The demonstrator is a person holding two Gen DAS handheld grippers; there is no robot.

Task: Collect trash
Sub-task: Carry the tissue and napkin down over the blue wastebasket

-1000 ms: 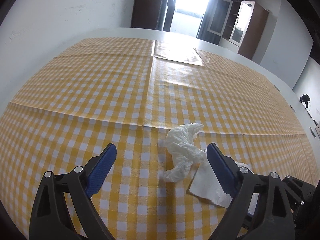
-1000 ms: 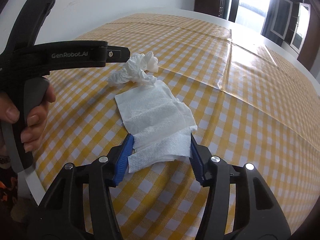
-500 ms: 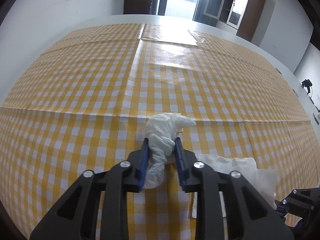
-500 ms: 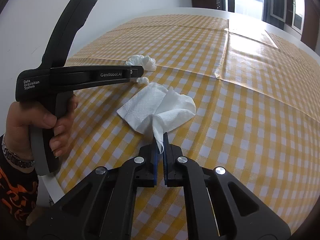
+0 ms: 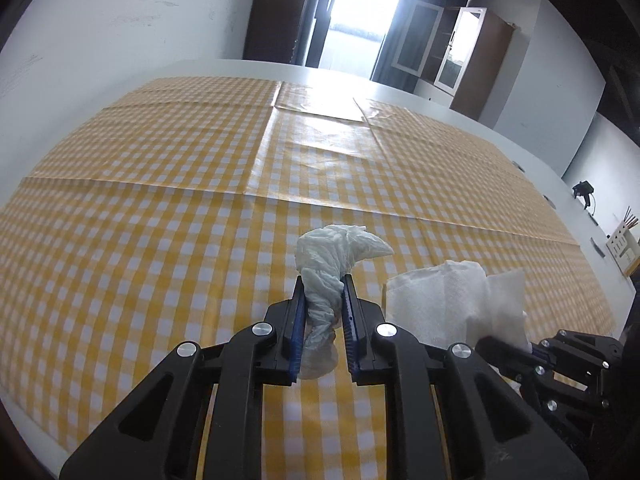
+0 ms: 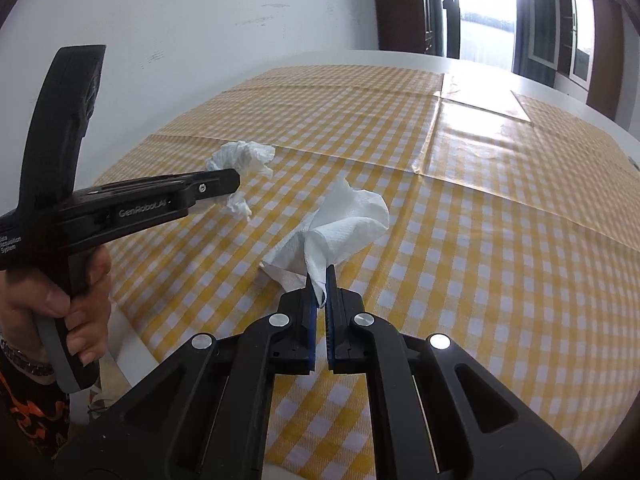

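My left gripper (image 5: 323, 285) is shut on a crumpled white tissue (image 5: 334, 256) and holds it above the yellow checked tablecloth (image 5: 160, 208). My right gripper (image 6: 319, 276) is shut on the corner of a flat white paper napkin (image 6: 348, 226), which hangs lifted off the cloth. In the right wrist view the left gripper (image 6: 228, 184) shows from the side with the crumpled tissue (image 6: 244, 158) at its tip. In the left wrist view the napkin (image 5: 456, 300) hangs to the right, with the right gripper's body low at the right edge.
The table's white rim (image 5: 460, 116) runs past the cloth on the far side. A white wall (image 6: 200, 40) stands close on the left. A bright doorway (image 5: 360, 12) and a wooden cabinet (image 5: 476, 64) lie beyond the table.
Both grippers closed, the left on the crumpled tissue and the right on the napkin. Both pieces have since been lifted off the cloth.
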